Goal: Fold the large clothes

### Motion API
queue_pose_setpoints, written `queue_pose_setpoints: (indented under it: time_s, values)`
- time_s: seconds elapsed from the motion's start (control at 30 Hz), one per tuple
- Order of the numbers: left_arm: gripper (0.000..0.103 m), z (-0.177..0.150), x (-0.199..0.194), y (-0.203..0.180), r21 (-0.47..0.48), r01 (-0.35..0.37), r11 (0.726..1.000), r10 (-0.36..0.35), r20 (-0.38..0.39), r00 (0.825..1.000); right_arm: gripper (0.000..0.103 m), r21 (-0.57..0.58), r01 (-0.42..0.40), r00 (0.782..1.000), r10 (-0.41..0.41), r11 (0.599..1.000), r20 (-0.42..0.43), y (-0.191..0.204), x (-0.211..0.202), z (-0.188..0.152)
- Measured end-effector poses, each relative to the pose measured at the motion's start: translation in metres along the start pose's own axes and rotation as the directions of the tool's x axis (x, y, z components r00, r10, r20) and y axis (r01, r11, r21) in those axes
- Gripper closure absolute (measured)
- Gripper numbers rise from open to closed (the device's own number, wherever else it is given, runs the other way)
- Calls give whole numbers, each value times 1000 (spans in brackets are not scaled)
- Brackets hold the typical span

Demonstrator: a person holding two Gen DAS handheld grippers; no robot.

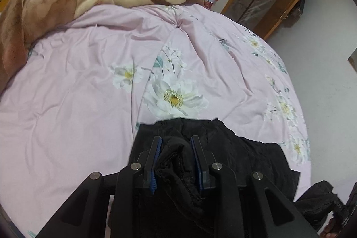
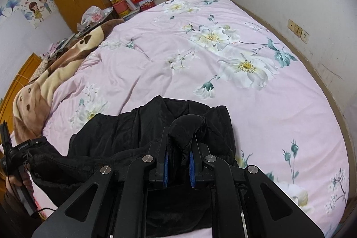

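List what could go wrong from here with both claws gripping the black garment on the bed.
1. The left claw pinches a thick bunched wad of the black garment, so layers could slip out unevenly when pulled.
2. The right claw holds only a small fold, which may pull free.
3. The garment lies crumpled on the pink quilt; folding now could trap wrinkles or drag the quilt.

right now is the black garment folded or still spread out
Neither neatly folded nor flat: the black garment lies bunched and wrinkled on the pink quilt, with the left gripper and right gripper each clamping a bunch of it.
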State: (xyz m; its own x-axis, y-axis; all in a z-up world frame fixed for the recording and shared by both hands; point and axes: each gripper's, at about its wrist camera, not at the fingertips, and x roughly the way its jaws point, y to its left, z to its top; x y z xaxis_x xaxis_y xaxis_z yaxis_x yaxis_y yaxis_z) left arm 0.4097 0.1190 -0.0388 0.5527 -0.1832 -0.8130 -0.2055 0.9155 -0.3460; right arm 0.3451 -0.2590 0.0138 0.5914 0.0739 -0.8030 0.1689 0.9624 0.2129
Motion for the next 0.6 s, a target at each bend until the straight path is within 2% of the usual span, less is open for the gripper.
queue_pose_setpoints:
  time_s: [0.27, 0.4, 0.43, 0.47, 0.5, 0.53, 0.6]
  values:
    - [74, 19, 26, -6, 39, -40, 998, 40, -7, 999, 88, 87, -33, 998, 38, 996, -53, -13, 35, 18]
    - [72, 27, 30, -2, 27, -26, 999, 26, -1, 1000, 86, 122, -28, 996, 38, 992, -78, -16, 46, 26]
    - [67, 30, 29, -1, 27, -14, 1000, 13, 11, 1000, 85, 139, -35, 996, 46, 990, -79, -18, 47, 28]
    - [57, 32, 26, 2, 25, -15, 1000, 14, 30, 999, 84, 149, -42, 995, 54, 988, -78, -19, 48, 29]
    - [52, 33, 23, 3, 20, -7, 1000, 6, 42, 999, 82, 164, -49, 995, 63, 985, -82, -21, 49, 31]
    - [47, 34, 18, 8, 16, 29, 999, -30, 56, 998, 80, 174, -48, 994, 63, 984, -86, -23, 49, 32]
    - [46, 35, 11, 12, 20, 71, 997, -72, 73, 995, 76, 188, -46, 996, 60, 981, -73, -25, 46, 36]
